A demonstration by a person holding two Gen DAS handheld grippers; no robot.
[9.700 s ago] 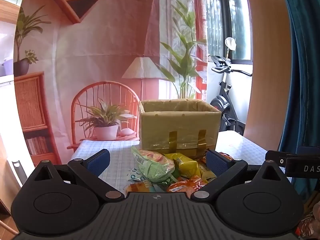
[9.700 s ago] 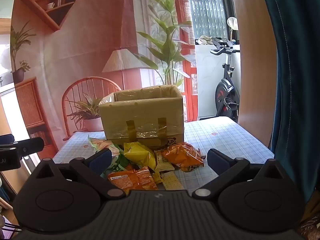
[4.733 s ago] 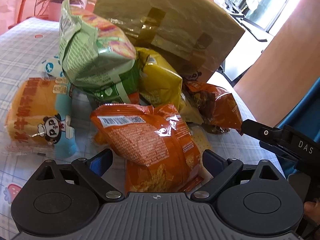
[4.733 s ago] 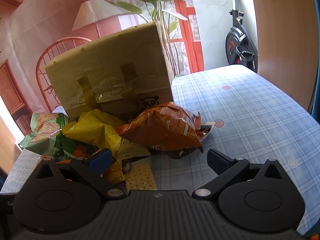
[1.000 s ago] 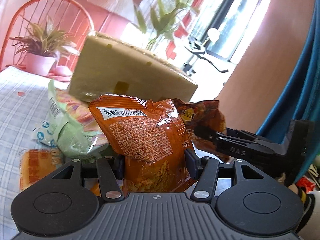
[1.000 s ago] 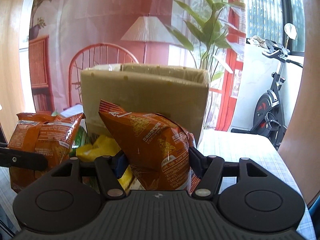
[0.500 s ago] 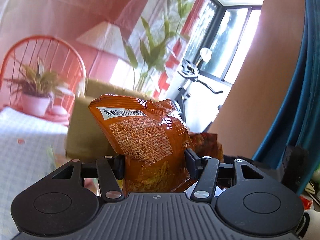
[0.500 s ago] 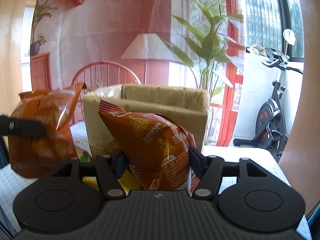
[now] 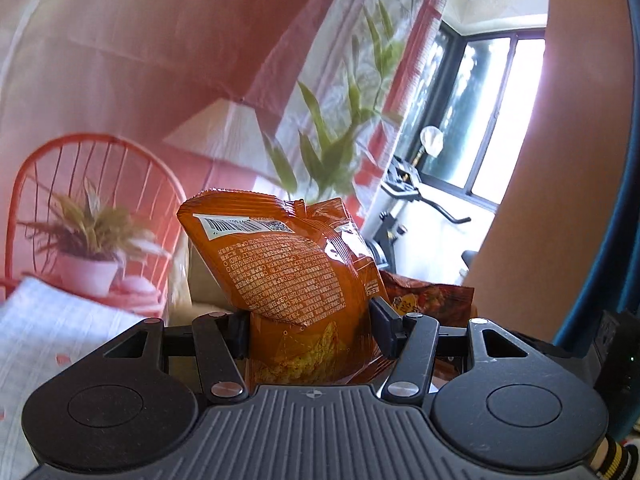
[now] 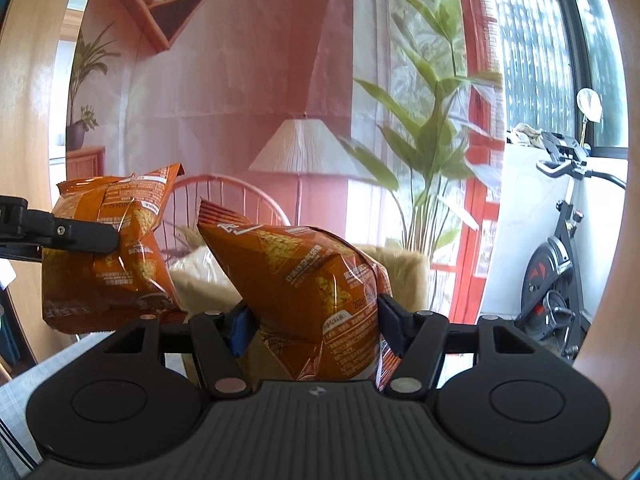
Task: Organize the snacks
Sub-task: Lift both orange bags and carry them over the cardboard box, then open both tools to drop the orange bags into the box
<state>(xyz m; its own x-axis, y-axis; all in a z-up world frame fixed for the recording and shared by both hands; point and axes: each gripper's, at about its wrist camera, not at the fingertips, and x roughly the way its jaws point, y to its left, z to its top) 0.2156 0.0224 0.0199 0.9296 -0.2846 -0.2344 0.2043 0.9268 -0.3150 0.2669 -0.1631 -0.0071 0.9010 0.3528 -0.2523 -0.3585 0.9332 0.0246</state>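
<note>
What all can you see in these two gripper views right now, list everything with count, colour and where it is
orange snack bag: one, orange, clamped in the left gripper, held up in the air
second orange snack bag: one, orange, clamped in the right gripper, also held up
cardboard box: one, tan, open top, behind the two bags
tablecloth: one, white checked, below at the left
exercise bike: one, black and red, by the window at the right
printed backdrop: one, pink room scene, behind the table
left gripper: one, black, shut on its bag
right gripper: one, black, shut on its bag
</note>
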